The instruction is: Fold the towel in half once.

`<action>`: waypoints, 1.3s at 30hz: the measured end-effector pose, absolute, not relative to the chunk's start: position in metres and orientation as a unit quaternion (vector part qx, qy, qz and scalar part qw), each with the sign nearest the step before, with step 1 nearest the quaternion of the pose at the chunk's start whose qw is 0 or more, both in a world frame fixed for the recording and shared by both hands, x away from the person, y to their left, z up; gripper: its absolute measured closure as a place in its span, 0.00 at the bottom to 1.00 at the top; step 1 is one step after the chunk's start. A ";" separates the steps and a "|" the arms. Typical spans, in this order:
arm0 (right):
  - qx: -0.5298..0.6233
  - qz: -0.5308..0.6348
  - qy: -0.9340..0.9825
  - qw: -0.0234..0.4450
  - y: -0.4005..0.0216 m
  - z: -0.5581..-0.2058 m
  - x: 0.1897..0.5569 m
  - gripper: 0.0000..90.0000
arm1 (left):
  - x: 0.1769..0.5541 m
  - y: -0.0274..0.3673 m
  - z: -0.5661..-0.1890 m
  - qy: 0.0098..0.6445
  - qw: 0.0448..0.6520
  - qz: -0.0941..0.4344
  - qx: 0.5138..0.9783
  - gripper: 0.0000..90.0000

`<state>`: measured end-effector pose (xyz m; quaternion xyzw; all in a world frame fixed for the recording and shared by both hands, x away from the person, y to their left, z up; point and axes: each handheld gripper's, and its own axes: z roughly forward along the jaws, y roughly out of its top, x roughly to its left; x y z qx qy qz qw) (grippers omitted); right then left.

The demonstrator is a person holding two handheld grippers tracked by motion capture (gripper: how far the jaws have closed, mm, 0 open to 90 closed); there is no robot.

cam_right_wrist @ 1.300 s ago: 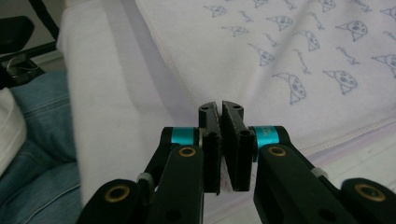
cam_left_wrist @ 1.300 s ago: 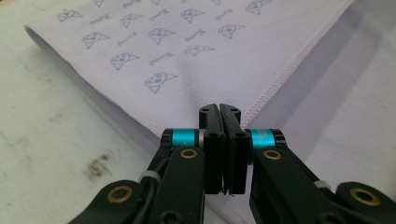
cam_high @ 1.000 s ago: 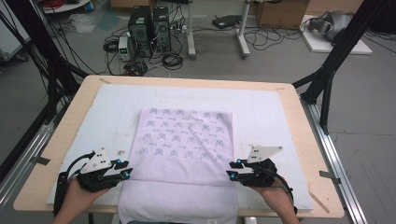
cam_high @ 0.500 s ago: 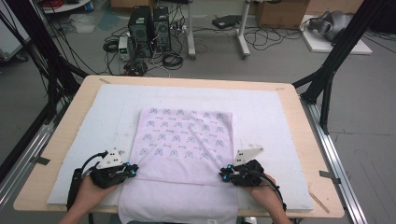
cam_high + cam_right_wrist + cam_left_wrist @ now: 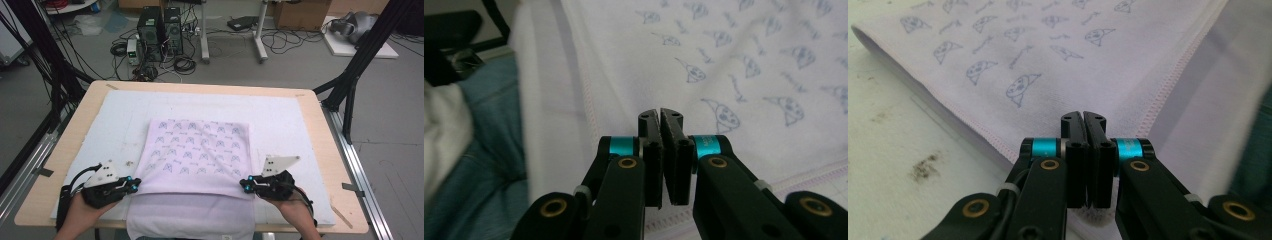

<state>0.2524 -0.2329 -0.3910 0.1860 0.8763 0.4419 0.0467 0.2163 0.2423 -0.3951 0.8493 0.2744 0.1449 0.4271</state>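
- Closing on the near corners of the pale lilac printed cloth [image 5: 197, 155] is the step now complete in the high view: the left gripper [image 5: 134, 185] sits at the cloth's near-left corner and the right gripper [image 5: 243, 184] at its near-right corner. A second ago both stood just outside those edges with their jaws apart; since then the jaws have just been closing, and each has come in onto its corner.
- The cloth lies flat on the white padded mat [image 5: 280, 112] covering the wooden table [image 5: 320, 125], its patterned part towards the far side, with a plain white part [image 5: 190, 215] hanging over the near table edge.
- In the left gripper view, the left gripper [image 5: 1083, 117] has its jaws pressed together, and the stitched hem corner of the cloth [image 5: 1023, 65] runs in beneath them; fabric appears pinched there.
- In the right gripper view, the right gripper [image 5: 660, 114] has its jaws together over the stitched hem of the cloth [image 5: 734, 75], and the hem passes under them. A blue trouser leg [image 5: 479, 165] of the person shows beyond the table edge.
- Judgement: with both near corners clamped, the cloth is ready to be lifted and carried towards the far edge for a fold. Uneven lifting could skew the crease.
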 end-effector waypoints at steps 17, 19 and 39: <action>0.233 0.430 0.871 0.050 -0.233 -0.405 0.288 0.64 | 0.249 0.234 -0.408 0.272 0.417 0.161 0.852 0.59; 0.246 0.429 0.867 0.062 -0.233 -0.405 0.303 0.62 | 0.264 0.232 -0.407 0.277 0.415 0.163 0.851 0.57; 0.361 0.355 0.856 0.108 -0.244 -0.435 0.423 0.43 | 0.403 0.238 -0.446 0.446 0.378 0.174 0.792 0.46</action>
